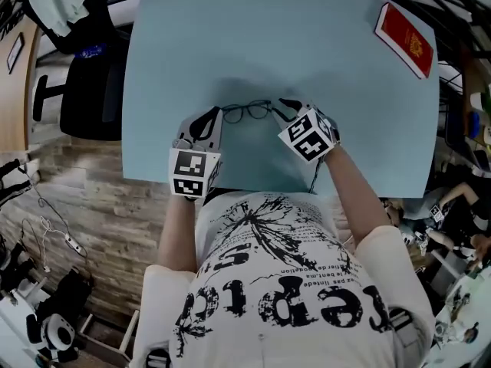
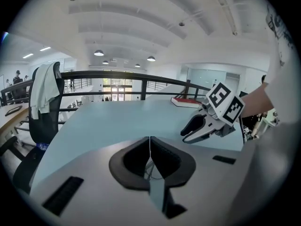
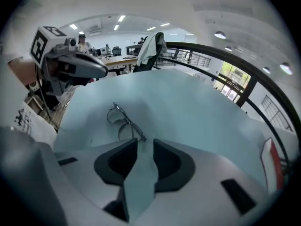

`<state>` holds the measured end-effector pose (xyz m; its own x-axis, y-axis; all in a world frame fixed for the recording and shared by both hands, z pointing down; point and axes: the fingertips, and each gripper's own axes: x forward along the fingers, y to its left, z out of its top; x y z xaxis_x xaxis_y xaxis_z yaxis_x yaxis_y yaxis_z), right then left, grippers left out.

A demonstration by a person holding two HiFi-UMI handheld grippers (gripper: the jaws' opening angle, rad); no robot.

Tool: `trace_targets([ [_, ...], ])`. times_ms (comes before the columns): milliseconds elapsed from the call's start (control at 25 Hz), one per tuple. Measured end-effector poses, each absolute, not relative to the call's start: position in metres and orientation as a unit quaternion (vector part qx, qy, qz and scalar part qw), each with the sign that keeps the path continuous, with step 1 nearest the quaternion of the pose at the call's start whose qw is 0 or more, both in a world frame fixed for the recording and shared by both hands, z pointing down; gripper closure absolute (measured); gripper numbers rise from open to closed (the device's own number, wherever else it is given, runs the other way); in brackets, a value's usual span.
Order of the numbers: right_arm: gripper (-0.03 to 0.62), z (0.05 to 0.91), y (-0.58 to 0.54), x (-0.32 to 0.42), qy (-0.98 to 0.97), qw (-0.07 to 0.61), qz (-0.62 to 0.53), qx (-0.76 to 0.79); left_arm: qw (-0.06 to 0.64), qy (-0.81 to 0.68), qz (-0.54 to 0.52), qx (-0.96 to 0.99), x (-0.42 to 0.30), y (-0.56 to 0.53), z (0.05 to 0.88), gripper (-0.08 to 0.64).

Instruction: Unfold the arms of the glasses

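A thin dark-framed pair of glasses [image 1: 247, 112] lies on the light blue table [image 1: 307, 44], near its front edge. My left gripper [image 1: 217, 115] sits at the left end of the glasses with its jaws shut. In the left gripper view a bit of thin frame [image 2: 149, 171] shows in the gap below the closed pads; I cannot tell whether they pinch it. My right gripper [image 1: 285, 110] stands open at the right end. In the right gripper view the glasses [image 3: 123, 121] lie just ahead of the open jaws, with their near end at the gap and nothing pressed.
A red book [image 1: 404, 39] lies at the table's far right corner. An office chair [image 1: 84, 67] with a garment over it stands beyond the table's left edge. The person's torso is close against the front edge.
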<state>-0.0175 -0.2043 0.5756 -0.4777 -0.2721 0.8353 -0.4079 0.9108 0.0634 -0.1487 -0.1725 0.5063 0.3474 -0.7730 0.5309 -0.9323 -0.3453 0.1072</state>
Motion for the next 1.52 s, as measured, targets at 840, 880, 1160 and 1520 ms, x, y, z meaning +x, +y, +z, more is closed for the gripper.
trace_targets([
  [840,0.557,0.613,-0.186,-0.041,-0.801,0.597,-0.045,0.009,0.222,-0.46,0.257,0.82,-0.158,-0.186,0.528,0.538],
  [880,0.56,0.612,-0.186,-0.042,-0.802,0.595,-0.04,0.014,0.223,-0.451,0.27,0.821,-0.159,-0.187,0.53,0.54],
  [1160,0.563,0.605,-0.183,-0.038,-0.804,0.592,-0.033,0.032,0.164,-0.298,0.368,0.865,-0.119,-0.186,0.538,0.532],
  [1520,0.563,0.602,-0.178,-0.029,-0.799,0.599,-0.043,0.039,-0.003,-0.057,0.507,0.86,-0.068,-0.174,0.568,0.457],
])
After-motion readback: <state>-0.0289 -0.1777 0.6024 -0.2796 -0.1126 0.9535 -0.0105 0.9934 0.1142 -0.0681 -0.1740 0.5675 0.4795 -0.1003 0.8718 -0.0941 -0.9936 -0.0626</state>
